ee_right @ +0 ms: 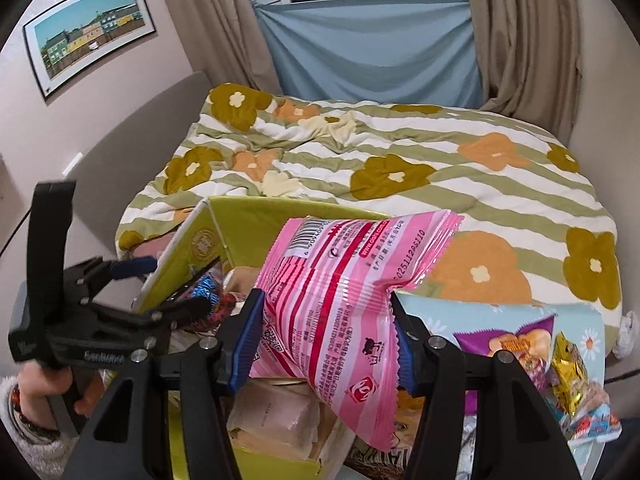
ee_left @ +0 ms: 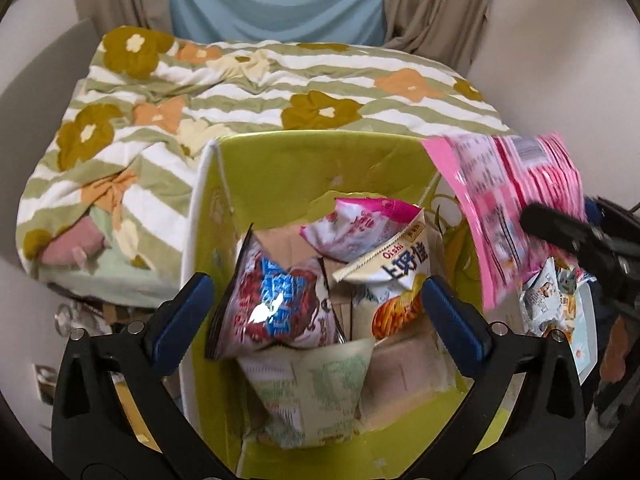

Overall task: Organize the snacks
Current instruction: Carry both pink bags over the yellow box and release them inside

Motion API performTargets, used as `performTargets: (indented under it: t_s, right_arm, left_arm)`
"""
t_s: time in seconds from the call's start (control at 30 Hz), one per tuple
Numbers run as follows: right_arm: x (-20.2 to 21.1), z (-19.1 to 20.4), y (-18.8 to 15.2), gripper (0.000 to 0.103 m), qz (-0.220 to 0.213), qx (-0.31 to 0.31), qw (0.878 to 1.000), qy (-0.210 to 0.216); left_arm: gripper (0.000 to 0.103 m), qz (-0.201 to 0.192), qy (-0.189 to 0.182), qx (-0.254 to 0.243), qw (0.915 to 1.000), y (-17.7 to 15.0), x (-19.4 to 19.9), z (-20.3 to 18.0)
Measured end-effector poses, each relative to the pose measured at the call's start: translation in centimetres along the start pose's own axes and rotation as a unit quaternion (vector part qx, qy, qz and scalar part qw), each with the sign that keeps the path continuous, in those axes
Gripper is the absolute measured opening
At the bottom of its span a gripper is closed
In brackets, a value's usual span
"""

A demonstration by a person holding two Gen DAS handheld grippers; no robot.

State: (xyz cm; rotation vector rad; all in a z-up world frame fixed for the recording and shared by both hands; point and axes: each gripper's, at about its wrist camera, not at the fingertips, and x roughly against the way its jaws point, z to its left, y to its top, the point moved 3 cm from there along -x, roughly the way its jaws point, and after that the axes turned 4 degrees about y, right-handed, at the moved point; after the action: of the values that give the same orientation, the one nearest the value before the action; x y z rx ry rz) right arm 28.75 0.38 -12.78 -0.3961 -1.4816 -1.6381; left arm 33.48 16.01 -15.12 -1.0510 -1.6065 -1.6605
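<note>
A yellow-green box (ee_left: pixel 300 148) stands in front of the bed and holds several snack packets. Among them are a red and blue bag (ee_left: pixel 276 304) and a white Oishi bag (ee_left: pixel 400 264). My left gripper (ee_left: pixel 316 292) hangs over the box with its jaws wide open. The red and blue bag lies below the gap, and neither pad touches it. My right gripper (ee_right: pixel 326 304) is shut on a pink striped snack bag (ee_right: pixel 340 280), held upright beside the box (ee_right: pixel 248 224). In the left wrist view the pink bag (ee_left: pixel 508 200) shows blurred at the right. The left gripper (ee_right: pixel 160 284) also shows open at the box's left wall.
A bed with a flowered, striped quilt (ee_right: pixel 400 152) lies behind the box. A light-blue tray (ee_right: pixel 500 312) at the right holds more snack packets (ee_right: pixel 568 364). A person's hand (ee_right: pixel 36 392) grips the left tool's handle. Curtains and a framed picture (ee_right: pixel 88 28) line the walls.
</note>
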Motion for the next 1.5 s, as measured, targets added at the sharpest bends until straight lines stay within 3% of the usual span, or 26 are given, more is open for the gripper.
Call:
performTargets:
  t_s: [0.57,0.6,0.7,0.73,1.1,1.5]
  right_arm:
    - [-8.1,3.5,3.3,0.055,0.058,0.026,0.994,0.087]
    - [-8.3,3.6,3.4,0.060,0.055,0.023,0.994,0.092]
    - [-8.2,3.9,3.3,0.100,0.040,0.025,0.994,0.096]
    - [-8.1,4.0,3.3,0.102,0.035,0.028,0.994,0.096]
    - [-5.7,3.4,2.4,0.102,0.023,0.038,0.996,0.082]
    - [2.9,2.5,1.2,0.102,-0.018,0.020,0.998,0.058]
  left_arm:
    - [0.103,0.018,0.027,0.030,0.9990,-1.9,0.2,2.5]
    - [0.103,0.019,0.026,0.031,0.9990,-2.0,0.1,2.5]
    - [0.103,0.022,0.024,0.034,0.9989,-2.3,-0.1,2.6]
    - [0.103,0.023,0.024,0.034,0.9989,-2.4,-0.1,2.6]
    - [0.103,0.017,0.025,0.031,0.9991,-3.0,1.0,2.0]
    - [0.103,-0.019,0.019,0.000,0.9996,-2.8,6.5,-1.0]
